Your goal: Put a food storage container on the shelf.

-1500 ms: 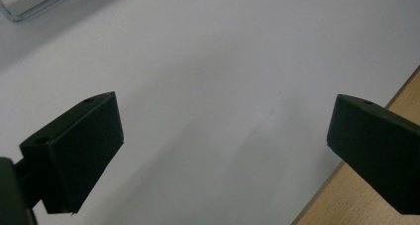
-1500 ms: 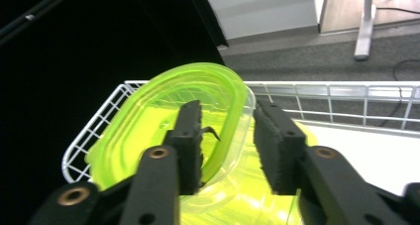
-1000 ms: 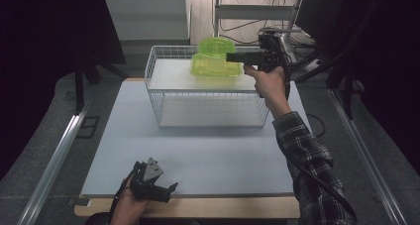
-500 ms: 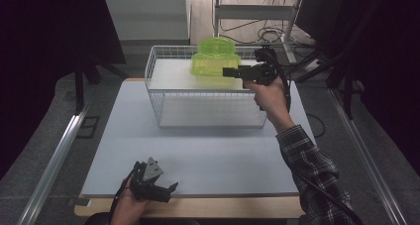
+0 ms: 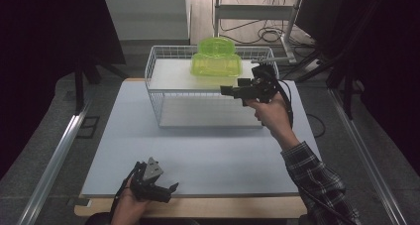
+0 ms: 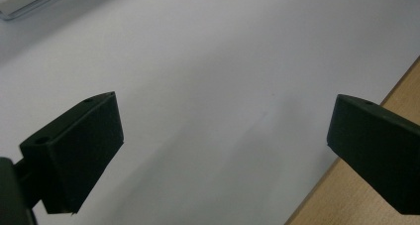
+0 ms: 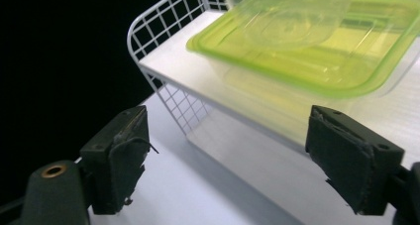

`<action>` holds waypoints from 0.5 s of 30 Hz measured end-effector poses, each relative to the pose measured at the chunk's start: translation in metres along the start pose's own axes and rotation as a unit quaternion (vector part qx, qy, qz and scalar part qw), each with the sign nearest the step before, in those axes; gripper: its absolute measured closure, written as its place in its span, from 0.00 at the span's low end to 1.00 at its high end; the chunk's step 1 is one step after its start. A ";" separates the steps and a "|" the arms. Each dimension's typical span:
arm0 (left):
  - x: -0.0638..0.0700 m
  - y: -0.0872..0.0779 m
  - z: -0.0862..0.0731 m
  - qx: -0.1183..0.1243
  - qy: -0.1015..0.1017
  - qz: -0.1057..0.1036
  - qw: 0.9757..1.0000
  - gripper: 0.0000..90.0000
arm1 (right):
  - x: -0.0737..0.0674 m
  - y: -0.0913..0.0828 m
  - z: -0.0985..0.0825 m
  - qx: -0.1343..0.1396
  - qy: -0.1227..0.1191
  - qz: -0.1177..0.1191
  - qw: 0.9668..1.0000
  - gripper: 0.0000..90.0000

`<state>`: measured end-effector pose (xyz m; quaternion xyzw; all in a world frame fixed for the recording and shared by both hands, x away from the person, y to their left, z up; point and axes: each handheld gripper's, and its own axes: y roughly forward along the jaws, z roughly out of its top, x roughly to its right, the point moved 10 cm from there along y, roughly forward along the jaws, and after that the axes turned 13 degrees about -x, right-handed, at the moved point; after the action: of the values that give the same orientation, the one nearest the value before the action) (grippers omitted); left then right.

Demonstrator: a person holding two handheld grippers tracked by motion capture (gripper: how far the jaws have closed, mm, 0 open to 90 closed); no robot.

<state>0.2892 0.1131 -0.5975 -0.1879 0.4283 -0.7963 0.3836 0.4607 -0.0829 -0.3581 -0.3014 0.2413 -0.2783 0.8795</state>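
A person seated at a pale blue-grey table (image 5: 208, 155) worked with a handheld gripper in each hand. The right gripper (image 5: 229, 90), raised above the table at the near right corner of a white wire rack (image 5: 157, 93), pointed toward the rack with its jaws spread wide and nothing between them. On the rack's upper white shelf (image 5: 171, 76) sat a translucent lime-green container (image 5: 216, 65), with a second green piece (image 5: 216, 46) resting on top of it. In the right gripper view, the container (image 7: 307, 51) lay just beyond the open jaws, its green lid overhanging the shelf edge, apart from both pads. The left gripper (image 5: 167, 190) rested low at the table's near edge, close to the exposed wooden strip (image 5: 198, 207); its jaws also stood wide apart and empty, framing bare tabletop. A plaid sleeve (image 5: 319, 180) covered the person's right forearm. Cables (image 5: 270, 34) lay on the floor behind the table.
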 end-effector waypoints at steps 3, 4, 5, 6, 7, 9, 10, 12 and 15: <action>0.000 0.000 0.000 0.001 -0.001 -0.003 1.000 0.01 | -0.003 0.002 -0.006 -0.003 -0.010 -0.001 1.000 0.16; 0.000 0.000 0.000 0.001 -0.002 -0.005 1.000 0.01 | -0.004 0.003 -0.008 -0.004 -0.014 -0.002 1.000 0.15; 0.000 0.000 0.000 0.001 -0.002 -0.005 1.000 0.01 | -0.005 0.004 -0.012 -0.005 -0.017 -0.001 1.000 0.15; 0.000 -0.001 0.000 0.001 -0.002 -0.006 1.000 0.01 | -0.007 0.007 -0.018 -0.010 -0.020 0.002 1.000 0.14; 0.000 -0.001 0.000 0.001 -0.002 -0.006 1.000 0.01 | -0.007 0.007 -0.018 -0.010 -0.020 0.002 1.000 0.14; 0.001 -0.001 0.000 0.001 -0.002 -0.006 1.000 0.01 | -0.008 0.010 -0.025 -0.014 -0.024 0.003 1.000 0.13; 0.001 -0.001 0.000 0.001 -0.003 -0.006 1.000 0.01 | -0.008 0.013 -0.031 -0.018 -0.028 0.002 0.999 0.13; 0.000 -0.001 0.000 -0.001 0.000 -0.005 1.000 0.01 | -0.008 0.014 -0.035 -0.021 -0.030 0.002 0.999 0.12; 0.000 -0.001 0.000 -0.001 0.000 -0.004 1.000 0.01 | -0.008 0.018 -0.046 -0.027 -0.037 0.003 0.999 0.11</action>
<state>0.2887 0.1134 -0.5971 -0.1903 0.4281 -0.7975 0.3801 0.4342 -0.0840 -0.4004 -0.3343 0.2174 -0.2578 0.8801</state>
